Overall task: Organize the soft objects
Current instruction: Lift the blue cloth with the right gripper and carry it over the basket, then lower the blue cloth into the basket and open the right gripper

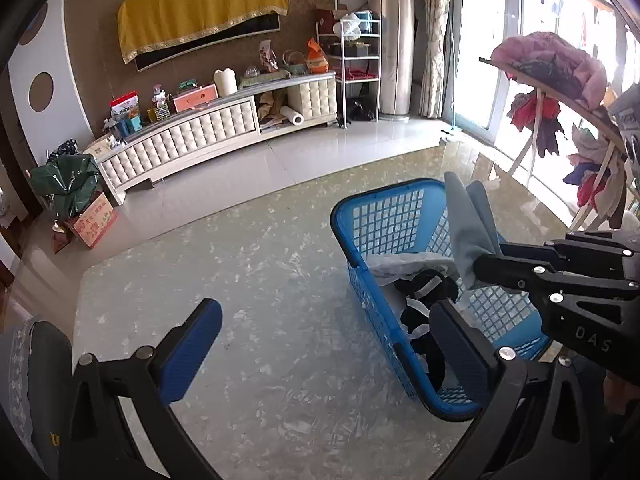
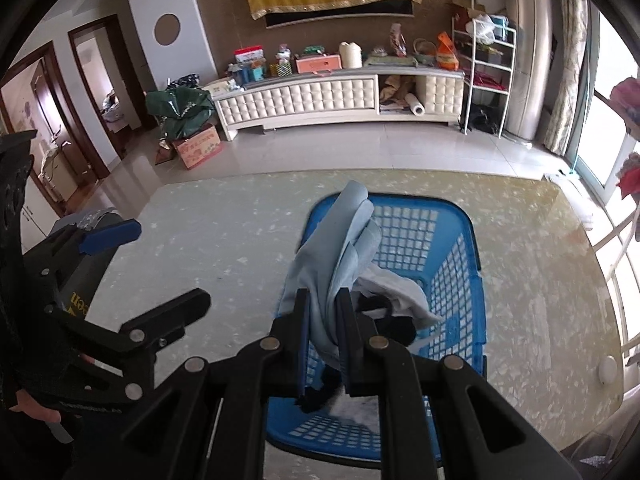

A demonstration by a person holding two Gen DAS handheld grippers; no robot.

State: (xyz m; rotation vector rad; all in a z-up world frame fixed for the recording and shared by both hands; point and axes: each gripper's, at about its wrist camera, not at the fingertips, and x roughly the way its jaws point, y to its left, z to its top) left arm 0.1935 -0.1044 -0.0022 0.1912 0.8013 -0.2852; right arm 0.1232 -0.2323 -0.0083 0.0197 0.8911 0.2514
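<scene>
Two views. From my left wrist, my left hand-held gripper point(image 1: 324, 344) hangs spread wide and empty over the surface point(image 1: 248, 280), just beside the blue basket point(image 1: 376, 216). From my right wrist, my right hand-held gripper point(image 2: 322, 316) is clenched on a pale blue cloth point(image 2: 344, 240), held above the basket point(image 2: 460, 248), where white and black clothes point(image 2: 394, 322) lie inside.

A glossy, marble-patterned tabletop point(image 2: 224, 236) carries a blue plastic laundry basket point(image 2: 460, 280), set toward its right side, nearer the window.
</scene>
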